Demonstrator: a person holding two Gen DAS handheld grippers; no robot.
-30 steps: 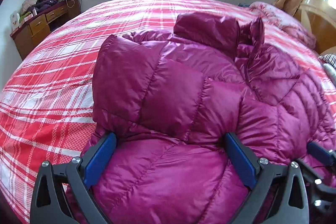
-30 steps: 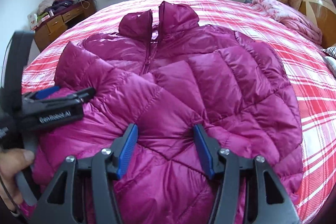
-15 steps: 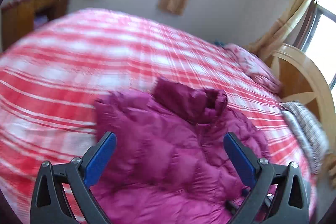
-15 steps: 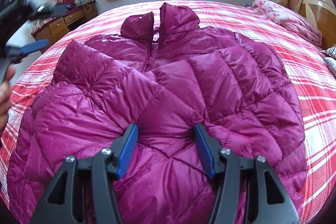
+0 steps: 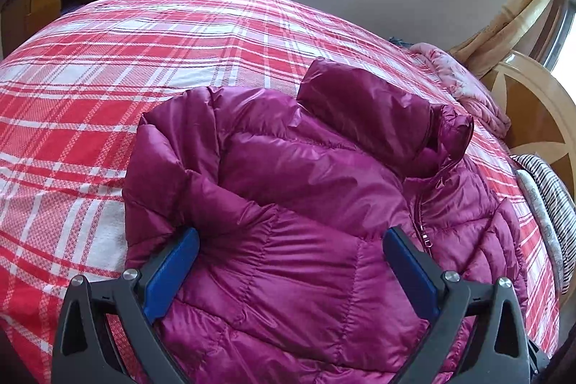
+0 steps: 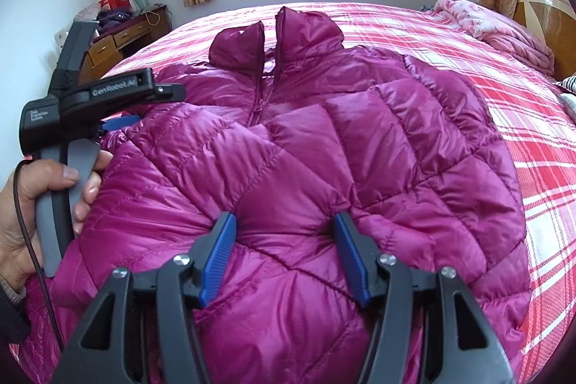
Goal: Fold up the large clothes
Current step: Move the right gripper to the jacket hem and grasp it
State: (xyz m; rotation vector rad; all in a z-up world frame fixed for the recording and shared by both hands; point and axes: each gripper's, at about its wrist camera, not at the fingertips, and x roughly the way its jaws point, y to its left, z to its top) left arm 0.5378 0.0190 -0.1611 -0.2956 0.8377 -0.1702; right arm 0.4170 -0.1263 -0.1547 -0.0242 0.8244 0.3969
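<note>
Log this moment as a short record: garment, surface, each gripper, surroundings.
garment: magenta puffer jacket, front up, collar toward the window, zipper partly open at the neck
surface: red plaid bed cover
right gripper: jaws pinching a puffed fold of the jacket near its hem
left gripper: jaws wide apart, jacket fabric between them, pads not squeezing
left hand: wrapped around the gripper handle
surroundings: wooden desk, pink quilt
</note>
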